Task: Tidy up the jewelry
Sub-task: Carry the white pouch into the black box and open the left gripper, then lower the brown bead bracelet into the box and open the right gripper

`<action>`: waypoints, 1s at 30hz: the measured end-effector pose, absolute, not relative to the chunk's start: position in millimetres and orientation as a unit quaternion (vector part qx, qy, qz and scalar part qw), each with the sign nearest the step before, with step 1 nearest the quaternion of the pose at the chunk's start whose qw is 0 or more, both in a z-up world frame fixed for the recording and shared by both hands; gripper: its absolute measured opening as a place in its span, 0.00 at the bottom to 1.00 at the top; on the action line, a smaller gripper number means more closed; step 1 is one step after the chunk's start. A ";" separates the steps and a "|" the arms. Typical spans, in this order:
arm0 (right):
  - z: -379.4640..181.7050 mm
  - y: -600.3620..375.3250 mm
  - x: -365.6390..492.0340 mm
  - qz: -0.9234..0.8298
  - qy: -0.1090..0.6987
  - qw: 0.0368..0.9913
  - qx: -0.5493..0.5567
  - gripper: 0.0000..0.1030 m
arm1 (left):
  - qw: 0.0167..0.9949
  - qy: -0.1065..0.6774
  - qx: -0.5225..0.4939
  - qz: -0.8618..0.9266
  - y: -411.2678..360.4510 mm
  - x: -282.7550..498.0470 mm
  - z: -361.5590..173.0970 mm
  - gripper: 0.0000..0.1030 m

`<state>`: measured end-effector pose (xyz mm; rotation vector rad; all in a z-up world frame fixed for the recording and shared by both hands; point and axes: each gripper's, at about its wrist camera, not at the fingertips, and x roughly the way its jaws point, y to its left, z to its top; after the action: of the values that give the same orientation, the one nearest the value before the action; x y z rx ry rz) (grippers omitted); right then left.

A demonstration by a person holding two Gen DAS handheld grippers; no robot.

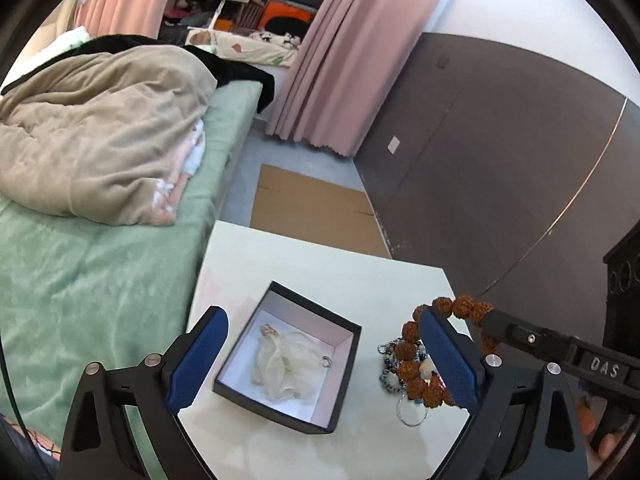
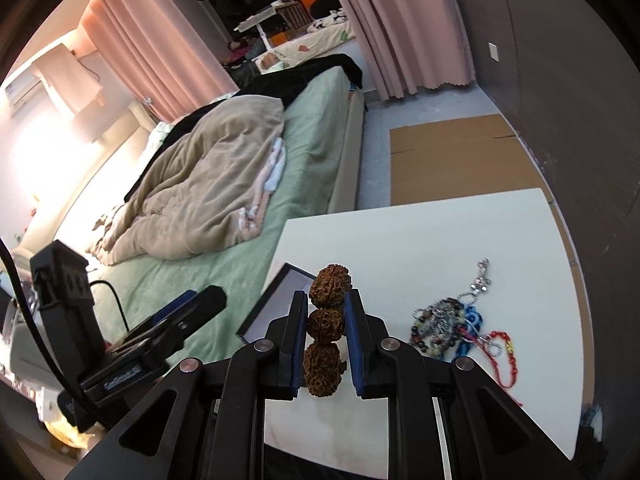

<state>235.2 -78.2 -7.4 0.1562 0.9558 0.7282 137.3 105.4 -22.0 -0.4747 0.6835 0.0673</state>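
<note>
On the white table [image 1: 360, 280] beside the bed [image 1: 100, 280], an open black box [image 1: 288, 360] sits with a sheer pouch [image 1: 280, 364] lying inside it. The left gripper [image 1: 324, 354] hangs over the near side of the table with its blue-padded fingers [image 1: 200, 356] spread wide and holding nothing; the box lies between them, lower down on the table. To the right of the box is a tangled heap of jewelry [image 2: 452, 324], with a metal-clasped chain reaching toward the far side and a red cord bracelet [image 2: 504, 356] on the heap's right edge. The right gripper [image 2: 326, 340] is clamped on a brown bead bracelet [image 2: 326, 322], three rough beads showing in a row between its pads, raised above the table. In the left wrist view the rest of that strand droops in a loop down toward the heap, just right of the box.
</note>
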 end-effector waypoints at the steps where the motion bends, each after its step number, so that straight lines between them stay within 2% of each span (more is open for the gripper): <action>1: -6.6 -75.2 234.6 0.346 0.448 0.821 0.073 0.19 | 0.912 0.336 -0.234 0.032 108.3 136.0 -23.3 0.94; 12: -10.3 -34.2 230.7 0.378 0.447 0.808 0.068 0.19 | 0.913 0.328 -0.235 0.057 137.5 103.6 -20.4 0.94; 22: -29.1 -2.9 236.3 0.330 0.460 0.824 0.029 0.20 | 0.910 0.320 -0.254 0.075 165.7 79.1 -21.0 0.94; 25: -34.7 2.4 238.7 0.367 0.476 0.798 0.038 0.21 | 0.907 0.322 -0.261 0.077 171.2 74.3 -20.0 0.94; 28: -34.1 -4.3 239.7 0.398 0.484 0.777 0.056 0.40 | 0.908 0.323 -0.257 0.076 170.2 70.9 -14.3 0.94; 30: -28.8 -14.4 236.3 0.405 0.471 0.782 0.055 0.58 | 0.911 0.322 -0.248 0.070 165.8 69.0 -6.6 0.94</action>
<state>236.3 -14.4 -28.8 0.1179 1.0160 0.8750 69.0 165.8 -6.6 -0.5114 0.6632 0.1451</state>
